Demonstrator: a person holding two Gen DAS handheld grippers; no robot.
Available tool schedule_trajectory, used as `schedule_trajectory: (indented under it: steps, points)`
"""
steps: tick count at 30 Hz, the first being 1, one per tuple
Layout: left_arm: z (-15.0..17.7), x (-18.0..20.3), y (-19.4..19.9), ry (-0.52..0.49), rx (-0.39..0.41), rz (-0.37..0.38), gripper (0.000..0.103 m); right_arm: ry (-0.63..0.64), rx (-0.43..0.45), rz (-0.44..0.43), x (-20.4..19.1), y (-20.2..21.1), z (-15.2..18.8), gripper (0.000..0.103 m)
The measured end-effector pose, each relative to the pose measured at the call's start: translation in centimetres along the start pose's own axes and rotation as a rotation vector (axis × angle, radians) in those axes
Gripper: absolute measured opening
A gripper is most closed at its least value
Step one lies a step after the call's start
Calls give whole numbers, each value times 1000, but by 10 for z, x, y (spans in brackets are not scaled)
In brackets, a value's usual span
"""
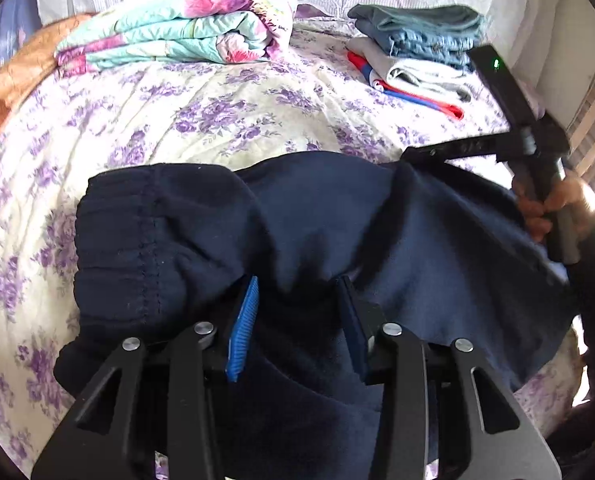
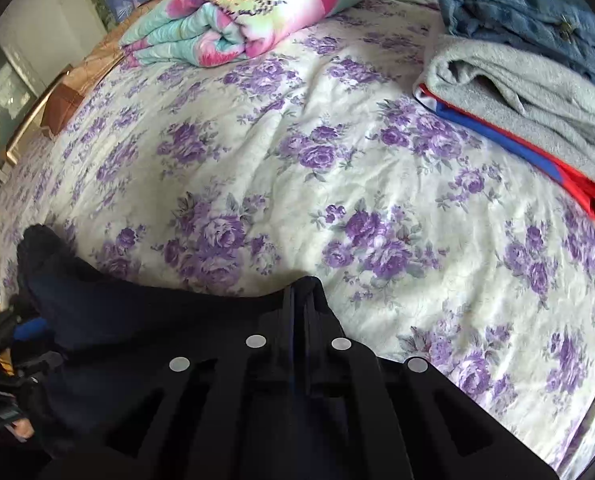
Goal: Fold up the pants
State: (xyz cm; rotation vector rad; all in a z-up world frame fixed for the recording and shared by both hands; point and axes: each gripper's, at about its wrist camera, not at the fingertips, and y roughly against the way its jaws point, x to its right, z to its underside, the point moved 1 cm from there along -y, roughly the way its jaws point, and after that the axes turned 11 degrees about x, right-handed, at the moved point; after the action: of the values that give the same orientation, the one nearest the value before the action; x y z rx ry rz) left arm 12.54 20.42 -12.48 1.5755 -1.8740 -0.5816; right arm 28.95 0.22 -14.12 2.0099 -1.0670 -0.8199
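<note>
Pants [image 1: 297, 240], dark navy, lie bunched at the near edge of the bed [image 1: 225, 120], on the purple-flowered cover, with the ribbed waistband toward my left. My left gripper [image 1: 297, 312] stands partly open, a thick fold of the navy cloth between its blue pad and the dark one; from this angle I cannot say for sure that the pads are pressing on it. My right gripper [image 2: 299, 292] has its jaws drawn fully together, and in the left wrist view its tip [image 1: 413, 156] sits at the far right corner of the pants with the cloth pulled up toward it, so I take it to be pinching that edge. A hand [image 1: 553, 204] grips its handle. At the far edge of the bed lies a folded floral quilt [image 1: 177, 28], and toward the far right corner a stack of folded clothes [image 1: 417, 48], well apart from the pants.
</note>
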Motion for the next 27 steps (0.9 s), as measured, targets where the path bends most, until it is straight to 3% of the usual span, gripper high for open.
schedule_trajectory:
  steps: [3, 6, 8, 11, 13, 17, 18, 19, 21, 24, 27]
  points:
    - [-7, 0, 9, 35, -29, 4, 40, -59, 54, -5, 11, 34, -4, 22]
    - [-30, 17, 31, -6, 10, -13, 41, -78, 199, 64, 25, 89, -2, 49]
    - [-47, 34, 33, 18, 2, 68, 47, -92, 256, 136, 35, 117, 1, 49]
    - [-75, 72, 3, 83, -86, 247, 47, -146, 272, 188, 47, 146, 20, 49]
    - [-88, 109, -39, 87, -177, 307, 46, -136, 270, 209, 47, 161, 38, 39]
    - [-90, 163, -113, 29, -311, 349, 25, -89, 273, 249, 40, 188, 80, 37]
    - [-88, 169, -133, 15, -336, 306, 16, -85, 270, 250, 40, 193, 90, 37]
    - [-86, 168, -155, 25, -356, 252, 14, -87, 269, 251, 40, 198, 99, 37]
    - [-85, 160, -171, 77, -352, 271, 5, -99, 268, 246, 40, 205, 116, 37]
    - [-85, 151, -175, 127, -367, 324, 4, -120, 243, 211, 36, 205, 134, 38]
    - [-82, 151, -175, 120, -360, 335, 4, -138, 187, 114, 20, 191, 152, 38]
